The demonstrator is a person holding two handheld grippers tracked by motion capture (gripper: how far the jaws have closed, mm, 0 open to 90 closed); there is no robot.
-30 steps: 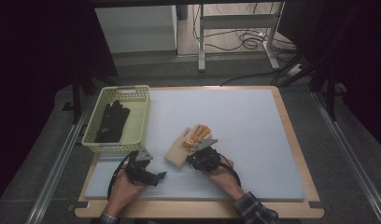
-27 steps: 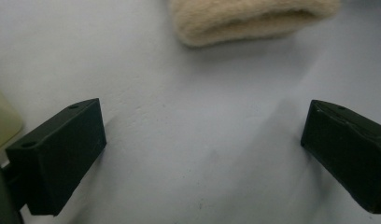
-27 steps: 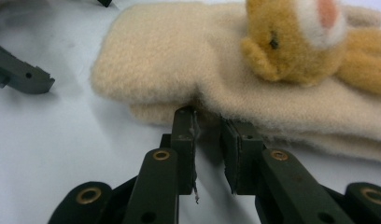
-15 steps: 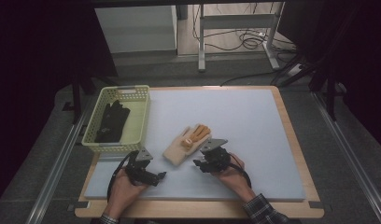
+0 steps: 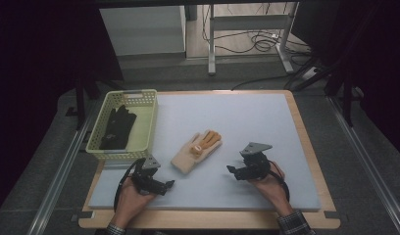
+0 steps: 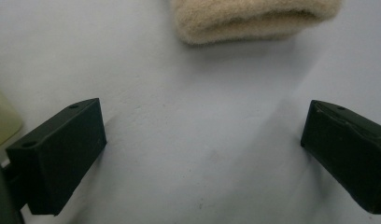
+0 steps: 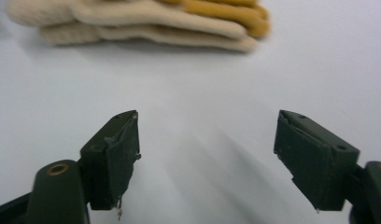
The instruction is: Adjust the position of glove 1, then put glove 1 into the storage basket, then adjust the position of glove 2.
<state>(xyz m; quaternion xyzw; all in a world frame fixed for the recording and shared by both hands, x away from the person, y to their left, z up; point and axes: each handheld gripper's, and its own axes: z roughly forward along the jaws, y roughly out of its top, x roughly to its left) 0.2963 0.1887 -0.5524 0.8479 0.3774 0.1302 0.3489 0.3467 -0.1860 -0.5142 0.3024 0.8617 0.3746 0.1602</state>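
A: Where do we stand with the cream glove?

B: It lies flat on the grey mat, near the middle and a little toward our side, cuff toward us and its orange-tipped fingers pointing away to the right. Nothing is touching it. A second ago our right gripper was right at the glove's fingers; now it has drawn back to the right and sits apart from it, low over the mat.

A: And the jaws on that one?

B: Spread wide with nothing between them. In the right gripper view the glove lies ahead across the top, well clear of both jaws.

A: So we let go, or never took hold?

B: We judge it a release or an adjustment just finished: the glove has barely shifted and lies much as it did. It means the glove is not yet on its way anywhere.

A: The left gripper?

B: It has kept its place near the front edge, just short of the glove's cuff. Its jaws are spread too, and in the left gripper view the woolly cuff is ahead of them, not between them.

A: And the basket?

B: The pale green basket at the left already holds a black glove. We'd guess the cream glove is meant to follow, so the next move needs a fresh grasp, probably at the cuff, which the left gripper is nearest.
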